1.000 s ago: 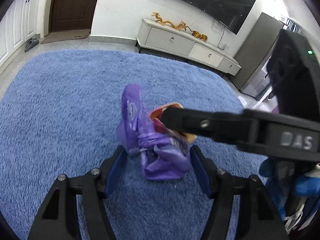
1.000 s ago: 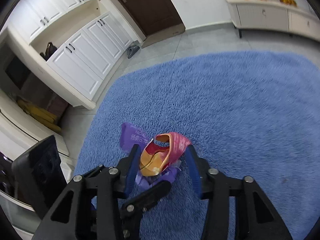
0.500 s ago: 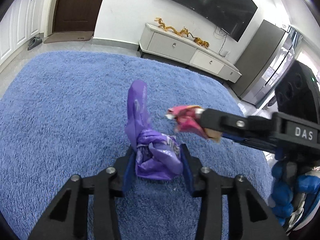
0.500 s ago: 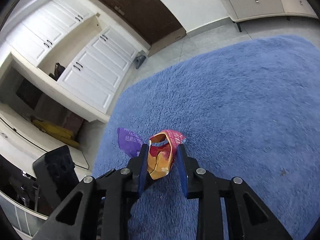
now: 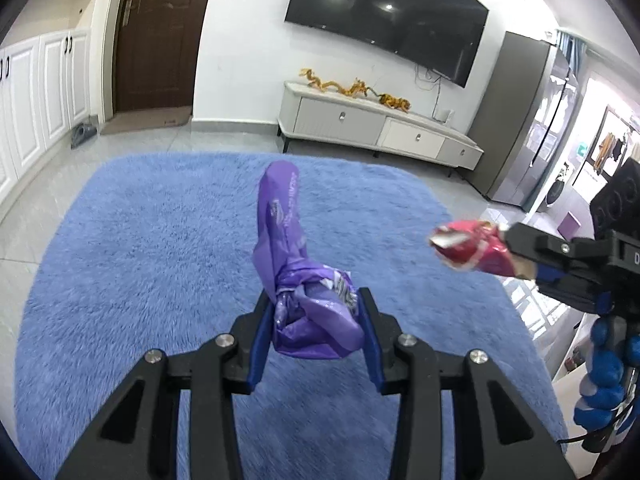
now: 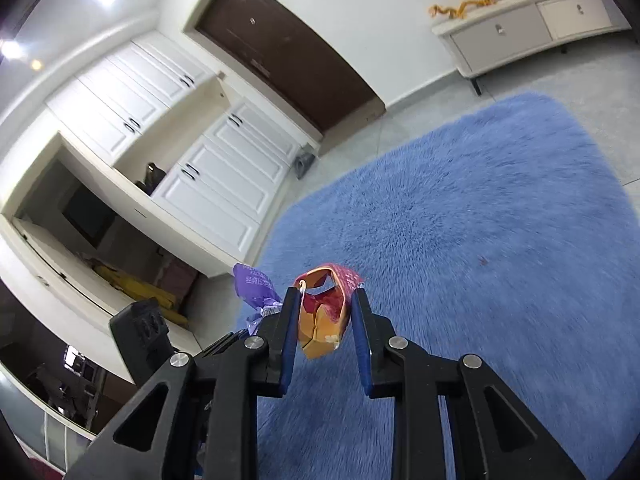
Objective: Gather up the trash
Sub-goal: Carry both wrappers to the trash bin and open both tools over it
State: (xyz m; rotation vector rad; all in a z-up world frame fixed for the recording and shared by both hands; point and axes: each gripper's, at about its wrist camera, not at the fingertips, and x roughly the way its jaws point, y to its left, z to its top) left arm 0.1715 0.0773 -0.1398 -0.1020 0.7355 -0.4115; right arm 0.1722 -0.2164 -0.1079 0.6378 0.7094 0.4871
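Observation:
A crumpled purple plastic wrapper point(image 5: 280, 220) stands up between the blue pads of my left gripper point(image 5: 316, 300), which is shut on its bunched lower end and holds it above the blue rug point(image 5: 140, 240). To the right, my right gripper point(image 5: 520, 256) carries a red and orange snack wrapper point(image 5: 468, 248). In the right wrist view that wrapper point(image 6: 320, 328) is squeezed between the pads of the right gripper point(image 6: 325, 294), whose jaws are closing on it. The purple wrapper point(image 6: 256, 286) shows just left of it.
The shaggy blue rug point(image 6: 480, 220) covers the floor below both grippers. A white TV cabinet point(image 5: 360, 120) stands at the far wall under a wall-mounted screen. White cupboards point(image 6: 224, 184) and a dark door point(image 6: 288, 52) line the left side. A blue-gloved hand point(image 5: 604, 364) holds the right gripper.
Both grippers shut on their wrappers and lifted them off the rug. The red wrapper was pulled out of the purple one and carried to the right, apart from it.

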